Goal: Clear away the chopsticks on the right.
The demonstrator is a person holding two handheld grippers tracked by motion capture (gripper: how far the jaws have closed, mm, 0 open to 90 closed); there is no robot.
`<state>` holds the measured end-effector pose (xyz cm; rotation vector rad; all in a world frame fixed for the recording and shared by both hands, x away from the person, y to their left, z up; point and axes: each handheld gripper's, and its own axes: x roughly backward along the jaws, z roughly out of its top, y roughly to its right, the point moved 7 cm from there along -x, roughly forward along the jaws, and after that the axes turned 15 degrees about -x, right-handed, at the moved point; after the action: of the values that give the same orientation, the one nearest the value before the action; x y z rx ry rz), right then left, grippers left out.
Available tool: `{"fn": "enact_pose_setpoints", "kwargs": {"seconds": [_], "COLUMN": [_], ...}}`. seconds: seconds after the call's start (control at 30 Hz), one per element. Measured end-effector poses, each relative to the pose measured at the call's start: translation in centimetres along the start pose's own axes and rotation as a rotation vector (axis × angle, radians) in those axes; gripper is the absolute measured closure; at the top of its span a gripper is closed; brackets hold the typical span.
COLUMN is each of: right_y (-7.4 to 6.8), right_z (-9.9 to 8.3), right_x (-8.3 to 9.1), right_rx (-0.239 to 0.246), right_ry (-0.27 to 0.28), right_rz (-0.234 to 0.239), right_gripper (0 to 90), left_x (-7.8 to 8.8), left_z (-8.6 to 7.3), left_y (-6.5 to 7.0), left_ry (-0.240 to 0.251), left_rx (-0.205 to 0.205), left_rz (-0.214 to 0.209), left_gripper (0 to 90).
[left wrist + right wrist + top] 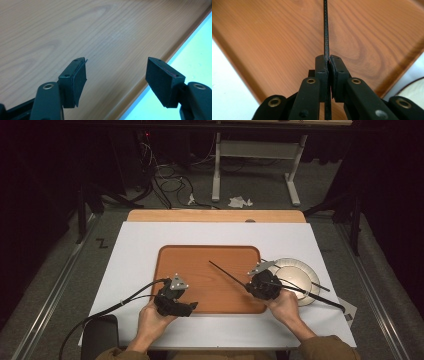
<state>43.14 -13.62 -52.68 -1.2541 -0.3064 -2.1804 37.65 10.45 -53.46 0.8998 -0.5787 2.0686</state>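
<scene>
A: What has the right gripper (252, 282) got?

B: A thin black stick (226, 273). In the right gripper view the jaws are pressed together on the stick (326, 30), which runs straight up between the pads and out over the wooden tray (274, 45).

A: And from above?

B: From the high view the stick slants up and to the left from the gripper, its free end over the middle of the tray (195, 257). The right hand (286, 306) sits at the tray's right-hand near corner.

A: Is there anything else close by?

B: A pale round plate (300, 272) lies just right of the tray, on the white sheet (140, 240) that covers the table. A second thin black stick (306, 292) lies across the plate, one end reaching out past its rim onto the sheet.

A: What about the left gripper (192, 306)?

B: It sits at the near edge of the tray, left of centre, in the left hand (152, 319). In the left gripper view its jaws stand wide apart with nothing between the pads (79, 80); under them you see the tray's wood grain (75, 30) and its raised edge, with the white sheet (195, 57) beyond that.

A: Do the two grippers touch?

B: No, they are well apart, one at each near corner region of the tray
</scene>
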Motion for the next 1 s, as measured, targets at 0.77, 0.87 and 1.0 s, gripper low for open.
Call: {"fn": "enact_pose_setpoints", "kwargs": {"seconds": [0.77, 0.87, 1.0], "right_y": [0.7, 1.1, 1.2], "right_z": [-0.8, -0.8, -0.8], "right_x": [-1.9, -1.9, -1.9], "right_rx": [0.000, -0.025, -0.046], "right_ry": [-0.068, -0.068, -0.061], "right_rz": [-0.106, -0.132, -0.135], "right_gripper": [85.6, 85.5, 85.5], "left_x": [0.3, 0.3, 0.4], "left_z": [0.0, 0.0, 0.0], "left_y": [0.0, 0.0, 0.0], "left_ry": [0.006, 0.007, 0.008], "left_rx": [-0.002, -0.005, -0.006], "left_rz": [0.002, 0.003, 0.005], "left_gripper": [32.7, 32.7, 32.8]}}
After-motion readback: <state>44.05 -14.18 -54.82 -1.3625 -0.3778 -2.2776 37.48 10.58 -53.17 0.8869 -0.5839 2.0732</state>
